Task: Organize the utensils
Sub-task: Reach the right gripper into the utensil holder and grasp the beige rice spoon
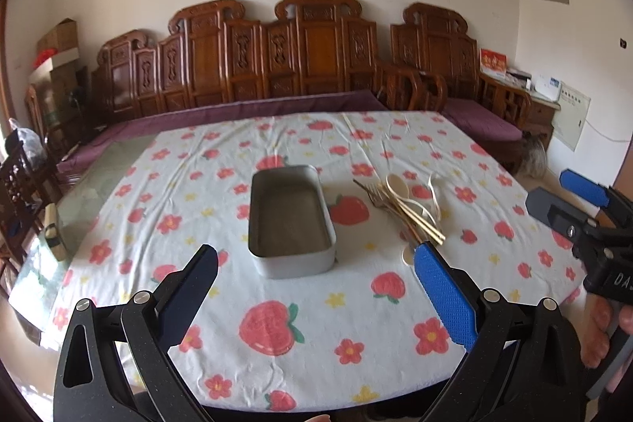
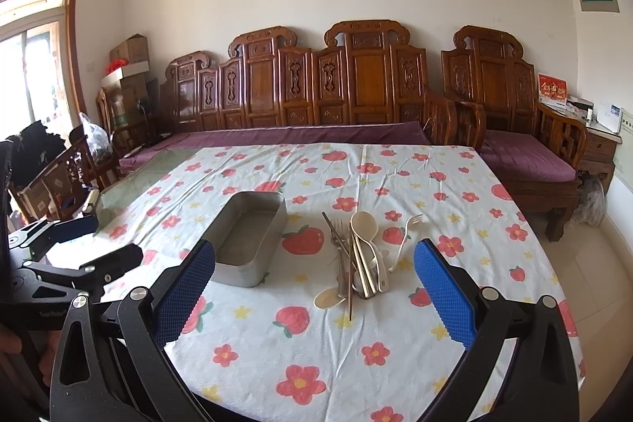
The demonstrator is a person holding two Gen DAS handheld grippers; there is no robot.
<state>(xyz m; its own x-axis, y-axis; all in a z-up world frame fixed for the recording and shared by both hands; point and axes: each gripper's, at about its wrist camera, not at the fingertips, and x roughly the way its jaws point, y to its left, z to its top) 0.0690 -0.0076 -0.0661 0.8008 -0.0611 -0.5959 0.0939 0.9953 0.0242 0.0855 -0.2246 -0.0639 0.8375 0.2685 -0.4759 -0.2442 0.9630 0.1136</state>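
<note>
A grey metal box [image 1: 290, 220] [image 2: 248, 244] lies empty in the middle of the strawberry-print tablecloth. To its right is a heap of utensils [image 1: 407, 208] [image 2: 358, 256]: gold forks, cream spoons [image 2: 362, 224], a cream fork [image 2: 407, 230] and thin gold sticks. My left gripper [image 1: 316, 287] hangs open above the cloth, short of the box, with nothing between its fingers. My right gripper [image 2: 314, 283] is open too, hovering just short of the heap. Each gripper also shows at the edge of the other's view: the right gripper [image 1: 577, 208] and the left gripper [image 2: 75, 244].
The table [image 1: 316, 362] ends close to me; a bare glass strip [image 1: 79, 200] runs along its left side. A carved wooden bench [image 2: 316, 97] with purple cushions stands behind it. Stacked cartons [image 2: 126, 66] fill the left corner. A hand [image 1: 627, 319] holds the right gripper.
</note>
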